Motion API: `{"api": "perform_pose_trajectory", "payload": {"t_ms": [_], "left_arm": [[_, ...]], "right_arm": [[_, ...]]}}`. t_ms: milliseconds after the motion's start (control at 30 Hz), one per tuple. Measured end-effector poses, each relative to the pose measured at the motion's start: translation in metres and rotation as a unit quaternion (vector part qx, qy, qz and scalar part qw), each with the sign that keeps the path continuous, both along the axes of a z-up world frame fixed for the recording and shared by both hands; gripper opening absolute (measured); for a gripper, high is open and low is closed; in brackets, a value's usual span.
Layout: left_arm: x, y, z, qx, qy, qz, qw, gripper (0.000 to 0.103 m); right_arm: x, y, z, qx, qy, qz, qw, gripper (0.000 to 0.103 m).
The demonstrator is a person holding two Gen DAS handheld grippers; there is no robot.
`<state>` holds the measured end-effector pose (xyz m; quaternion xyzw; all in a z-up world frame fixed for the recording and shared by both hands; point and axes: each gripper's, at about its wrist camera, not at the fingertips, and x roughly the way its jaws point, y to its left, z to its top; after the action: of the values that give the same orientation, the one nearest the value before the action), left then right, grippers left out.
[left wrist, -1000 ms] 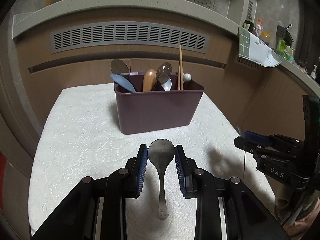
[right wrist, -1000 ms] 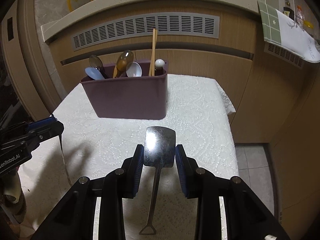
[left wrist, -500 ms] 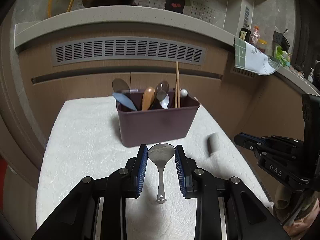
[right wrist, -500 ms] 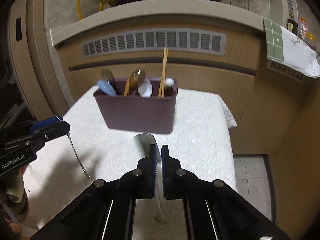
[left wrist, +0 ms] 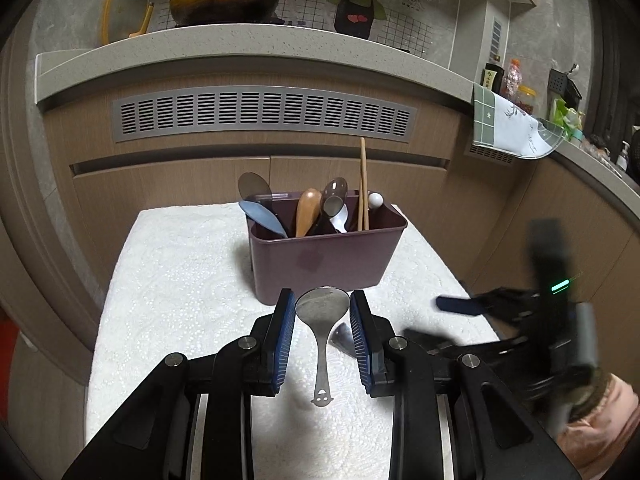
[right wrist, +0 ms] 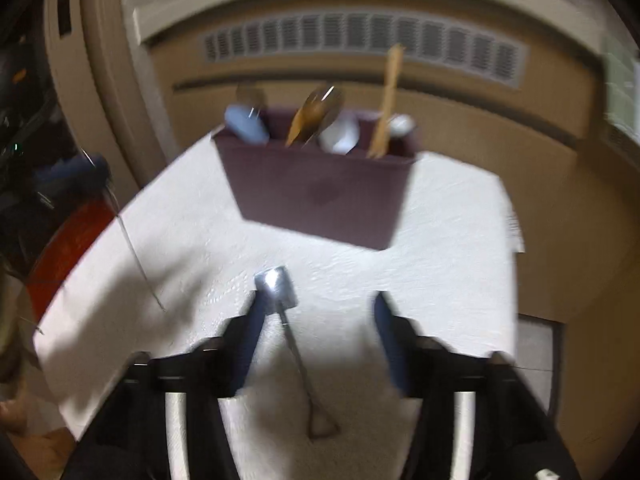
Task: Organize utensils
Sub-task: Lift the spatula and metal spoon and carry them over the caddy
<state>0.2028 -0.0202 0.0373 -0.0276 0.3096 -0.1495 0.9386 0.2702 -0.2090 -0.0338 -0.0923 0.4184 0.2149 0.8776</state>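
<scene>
A maroon utensil bin stands on the white cloth-covered table, holding several spoons and wooden chopsticks. My left gripper holds a metal rice spoon by its bowl between the blue pads, handle hanging down, in front of the bin. In the blurred right wrist view my right gripper is open wide; a small metal spatula lies on the cloth by the left finger, not gripped. The bin stands behind it.
A wooden cabinet front with a grey vent rises behind the table. A counter ledge above carries a wok and lid. A cloth hangs at the right. The right gripper body shows blurred at the table's right edge.
My right gripper was shut on the spatula half a second ago; now it is open and the spatula lies on the cloth. My left gripper has risen with the spoon.
</scene>
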Motion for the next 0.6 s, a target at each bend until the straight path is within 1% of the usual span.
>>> {"api": "perform_pose_trajectory", "payload": {"t_ms": [33, 133, 233, 267, 300, 367, 433, 533, 600], "left_arm": [[0.000, 0.001, 0.000, 0.001, 0.001, 0.001, 1.0000, 0.029], [0.001, 0.007, -0.003, -0.002, 0.009, 0.005, 0.9999, 0.029], [0.004, 0.011, -0.006, -0.006, 0.017, 0.008, 0.9998, 0.029], [0.005, 0.012, -0.007, -0.007, 0.019, 0.009, 0.9998, 0.029], [0.006, 0.012, -0.009, -0.008, 0.022, 0.009, 0.9997, 0.029], [0.007, 0.014, -0.011, -0.008, 0.026, 0.009, 0.9996, 0.029], [0.008, 0.014, -0.012, -0.009, 0.027, 0.011, 0.9995, 0.029], [0.008, 0.014, -0.011, -0.013, 0.027, 0.009, 0.9995, 0.029], [0.007, 0.012, -0.008, -0.014, 0.023, 0.006, 0.9996, 0.029]], "right_arm": [[0.006, 0.010, -0.008, -0.010, 0.005, 0.020, 1.000, 0.054], [0.024, 0.032, -0.025, -0.023, 0.018, 0.062, 0.998, 0.054], [0.040, 0.045, -0.042, -0.042, 0.036, 0.072, 0.996, 0.054], [0.043, 0.048, -0.048, -0.046, 0.048, 0.077, 0.995, 0.048], [0.045, 0.049, -0.052, -0.048, 0.059, 0.079, 0.994, 0.040], [0.043, 0.048, -0.048, -0.043, 0.056, 0.072, 0.995, 0.030], [0.038, 0.043, -0.039, -0.039, 0.046, 0.055, 0.997, 0.030], [0.027, 0.026, -0.015, -0.005, 0.030, 0.033, 0.999, 0.030], [0.016, 0.012, 0.006, 0.017, 0.011, 0.016, 1.000, 0.030]]}}
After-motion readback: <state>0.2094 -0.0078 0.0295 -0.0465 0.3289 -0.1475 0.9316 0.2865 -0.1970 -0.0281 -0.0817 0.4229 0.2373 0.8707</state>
